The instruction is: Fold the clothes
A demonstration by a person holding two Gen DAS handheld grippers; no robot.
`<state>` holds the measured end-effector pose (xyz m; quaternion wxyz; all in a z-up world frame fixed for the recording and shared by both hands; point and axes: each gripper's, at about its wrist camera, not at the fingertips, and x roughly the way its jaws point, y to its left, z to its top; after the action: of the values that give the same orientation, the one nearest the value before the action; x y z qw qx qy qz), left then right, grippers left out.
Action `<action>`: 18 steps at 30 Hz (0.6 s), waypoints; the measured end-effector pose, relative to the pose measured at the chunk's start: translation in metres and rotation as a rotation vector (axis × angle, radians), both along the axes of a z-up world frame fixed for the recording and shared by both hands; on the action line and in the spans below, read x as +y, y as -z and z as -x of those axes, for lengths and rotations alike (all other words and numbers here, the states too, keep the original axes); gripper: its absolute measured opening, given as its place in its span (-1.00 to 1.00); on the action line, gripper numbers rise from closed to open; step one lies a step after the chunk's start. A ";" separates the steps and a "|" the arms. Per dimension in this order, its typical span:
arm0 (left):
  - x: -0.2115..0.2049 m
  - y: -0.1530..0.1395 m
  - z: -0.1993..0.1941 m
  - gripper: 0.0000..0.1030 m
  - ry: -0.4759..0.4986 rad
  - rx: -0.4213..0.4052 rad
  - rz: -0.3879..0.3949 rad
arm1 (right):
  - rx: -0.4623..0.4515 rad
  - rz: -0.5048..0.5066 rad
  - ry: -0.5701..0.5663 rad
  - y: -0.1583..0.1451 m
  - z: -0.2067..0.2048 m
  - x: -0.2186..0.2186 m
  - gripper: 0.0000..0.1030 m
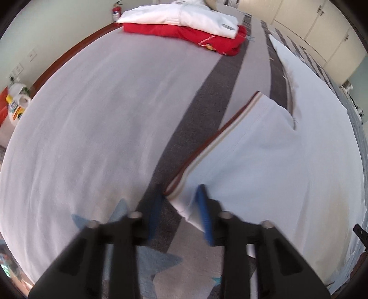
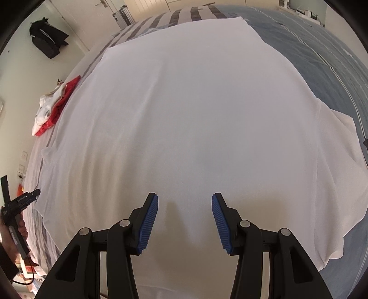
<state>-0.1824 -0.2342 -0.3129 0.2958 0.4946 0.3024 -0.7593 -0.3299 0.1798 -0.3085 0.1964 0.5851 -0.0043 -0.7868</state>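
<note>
Left gripper [image 1: 181,204] sits at the bottom centre of its frame, blurred, pointing steeply down at the bed [image 1: 92,115]. I see the sleeve corner of the white T-shirt [image 1: 276,161] between its blue pads [image 1: 203,214], right where the striped cuff [image 1: 207,149] ends. Frame shows a gap between the pads, cloth in it; I can't tell from the blur whether they actually press on it.

Right gripper [image 2: 185,220] is at the bottom centre of its own view, jaws spread apart, nothing between them, hovering over the shirt body [image 2: 184,103]. White T-shirt lies spread flat and fills most of that frame, one sleeve [image 2: 340,149] draped toward the right edge over the blue part of the bedcover [image 2: 322,50].

In the left wrist view the shirt takes up the right half, cuff running diagonally from the middle toward the bottom centre. Bedcover is grey with dark stripes [image 1: 207,92] and blue stars [image 1: 156,260] at the bottom.

Folded stack at top centre of the left view: white garment [image 1: 179,18] on top of a red garment [image 1: 184,32]. Same stack shows at the left edge of the right view. Fire extinguisher [image 1: 116,11] at top left by the wall. A hand [image 2: 13,230] holding the other gripper's handle shows at lower left of the right view. Black bag [image 2: 47,38] hangs at upper left there.
</note>
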 end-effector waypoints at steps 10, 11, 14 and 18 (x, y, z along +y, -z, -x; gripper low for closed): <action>-0.001 -0.051 0.014 -0.93 0.025 -0.005 0.130 | -0.025 -0.033 0.010 0.022 0.006 0.001 -0.13; 0.003 -0.060 0.018 -0.93 0.033 -0.004 0.152 | -0.019 -0.033 0.007 0.022 0.007 0.002 -0.13; 0.023 -0.097 0.029 -0.93 0.059 0.034 0.207 | -0.004 -0.023 0.006 0.016 0.010 0.003 -0.13; 0.067 -0.151 0.054 -0.94 0.147 0.116 0.250 | 0.003 0.026 0.010 0.001 0.015 0.009 -0.13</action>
<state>-0.2368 -0.1672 -0.1623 0.2809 0.4300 0.1850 -0.8378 -0.3450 0.1893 -0.3092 0.2000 0.5812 -0.0168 -0.7886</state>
